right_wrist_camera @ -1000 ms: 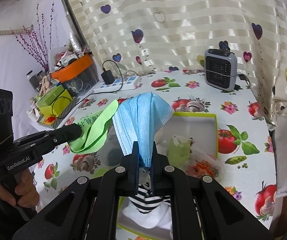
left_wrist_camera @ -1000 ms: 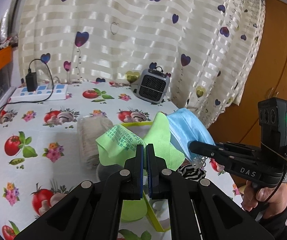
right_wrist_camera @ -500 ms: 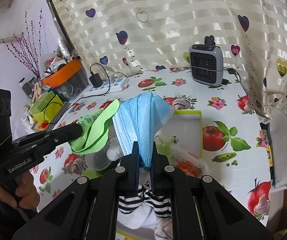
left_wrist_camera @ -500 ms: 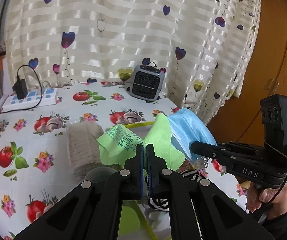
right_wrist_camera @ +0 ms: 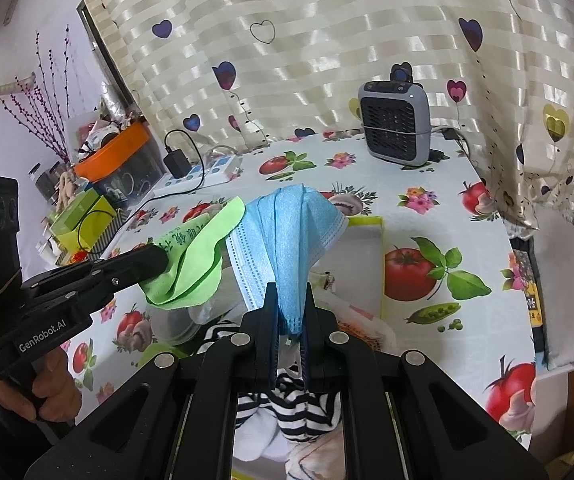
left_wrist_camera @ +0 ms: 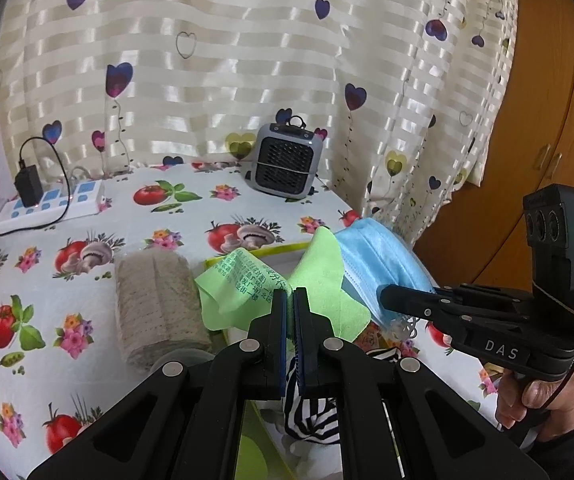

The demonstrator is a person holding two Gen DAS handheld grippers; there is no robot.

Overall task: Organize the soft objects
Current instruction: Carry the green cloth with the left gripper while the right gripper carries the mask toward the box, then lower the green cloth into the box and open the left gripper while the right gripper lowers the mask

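A green cloth (left_wrist_camera: 243, 292) with printed characters is hanging pinched in the left tongs (left_wrist_camera: 291, 300), whose jaws are pressing together on its lower edge. Just beside it, touching its right side, a blue face mask (right_wrist_camera: 287, 240) is standing up in folds, gripped at its bottom edge by the right tongs (right_wrist_camera: 289, 312), which are squeezing tight on it. Both pieces are being held in the air above a shallow box (right_wrist_camera: 367, 248) with a yellow-green rim that is sitting on the counter (left_wrist_camera: 87, 208). Below the tongs, a black-and-white striped sock (right_wrist_camera: 287, 408) is lying in that box with other soft white items. A roll of beige knit fabric (left_wrist_camera: 159, 308) is resting on the counter to the left of the box. A person's hand (left_wrist_camera: 535, 400) is gripping the right tool's handle. The counter is wearing a cloth printed with tomatoes and mushrooms. At the back, a small grey heater (right_wrist_camera: 395, 120) is standing before a striped curtain (left_wrist_camera: 227, 60) with hearts, and a power strip (left_wrist_camera: 51, 204) is lying to the left.
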